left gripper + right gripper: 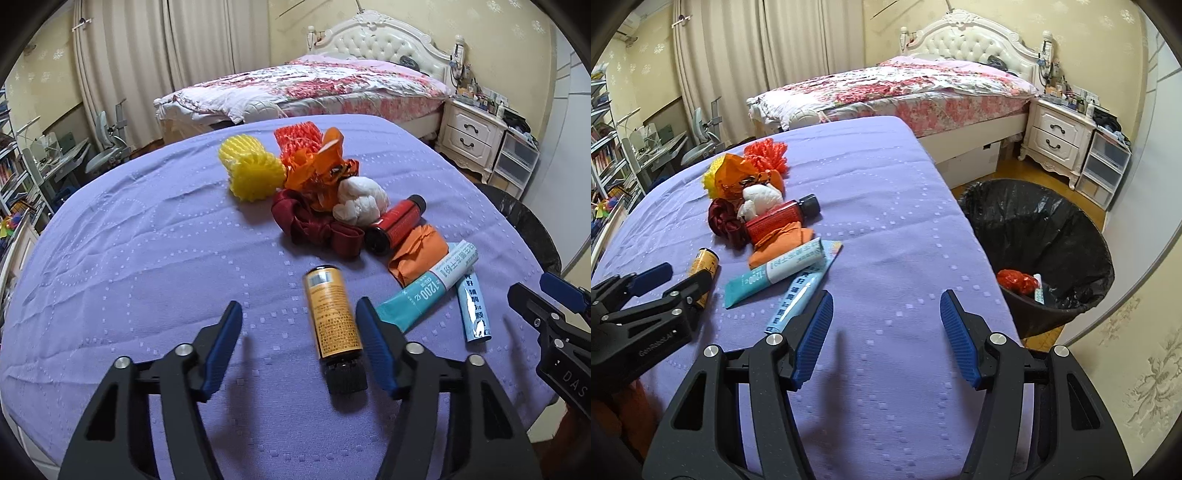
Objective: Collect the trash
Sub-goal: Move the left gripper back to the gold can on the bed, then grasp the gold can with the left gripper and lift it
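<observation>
A purple-clothed table carries a heap of litter: yellow foam netting, a white wad, a red bottle and two tubes. Beside its right edge stands a black-lined bin, holding a red wrapper and a small tube. The left gripper straddles a yellow bottle, its jaws apart and not pressing it. The right gripper is spread over bare cloth.
</observation>
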Action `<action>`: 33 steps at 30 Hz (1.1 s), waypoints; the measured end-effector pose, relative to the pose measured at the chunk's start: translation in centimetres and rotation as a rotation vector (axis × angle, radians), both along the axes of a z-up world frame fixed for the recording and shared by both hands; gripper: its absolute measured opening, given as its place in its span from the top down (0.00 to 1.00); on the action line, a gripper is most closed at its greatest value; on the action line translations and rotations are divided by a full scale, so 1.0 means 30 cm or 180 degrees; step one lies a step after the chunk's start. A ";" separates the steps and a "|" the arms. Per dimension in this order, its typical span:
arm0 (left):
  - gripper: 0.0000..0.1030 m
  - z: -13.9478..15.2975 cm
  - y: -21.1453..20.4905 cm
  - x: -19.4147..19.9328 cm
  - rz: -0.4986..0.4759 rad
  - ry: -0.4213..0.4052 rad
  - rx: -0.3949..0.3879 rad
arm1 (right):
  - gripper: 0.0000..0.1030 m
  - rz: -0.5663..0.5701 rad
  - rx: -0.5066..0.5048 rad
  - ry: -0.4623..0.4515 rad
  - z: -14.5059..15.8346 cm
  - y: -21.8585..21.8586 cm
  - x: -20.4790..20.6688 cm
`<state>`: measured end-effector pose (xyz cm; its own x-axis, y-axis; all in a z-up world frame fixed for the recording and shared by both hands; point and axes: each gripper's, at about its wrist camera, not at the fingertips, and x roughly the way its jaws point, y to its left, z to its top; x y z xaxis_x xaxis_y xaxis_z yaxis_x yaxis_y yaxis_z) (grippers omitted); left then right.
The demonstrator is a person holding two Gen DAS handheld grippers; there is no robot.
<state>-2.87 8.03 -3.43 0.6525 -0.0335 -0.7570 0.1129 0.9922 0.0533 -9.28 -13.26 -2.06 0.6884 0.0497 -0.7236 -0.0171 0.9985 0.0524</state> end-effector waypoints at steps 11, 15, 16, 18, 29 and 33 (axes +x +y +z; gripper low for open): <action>0.75 0.001 0.036 -0.025 -0.0001 -0.0034 -0.0100 | 0.43 0.0205 -0.0010 0.0050 -0.011 0.086 0.022; 0.75 0.007 0.065 -0.033 0.0051 -0.0061 -0.0118 | 0.43 0.0261 0.0002 0.0118 -0.024 0.107 0.032; 0.75 0.008 0.071 -0.028 0.0062 -0.0057 -0.0132 | 0.43 0.0268 -0.0005 0.0122 -0.027 0.111 0.032; 0.75 0.007 0.086 -0.027 0.0093 -0.0052 -0.0154 | 0.43 0.0289 -0.0030 0.0131 -0.031 0.122 0.032; 0.72 -0.002 0.119 -0.010 0.0126 0.0018 -0.0287 | 0.44 0.0249 -0.0208 0.0121 -0.039 0.112 0.036; 0.55 0.007 0.125 -0.015 0.0148 -0.0027 -0.0307 | 0.51 0.0202 -0.0217 0.0105 -0.039 0.081 0.039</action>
<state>-3.32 11.78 -3.22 0.6615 -0.0756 -0.7461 0.0666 0.9969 -0.0420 -8.11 -10.81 -3.23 0.6613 0.0424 -0.7489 -0.0799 0.9967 -0.0141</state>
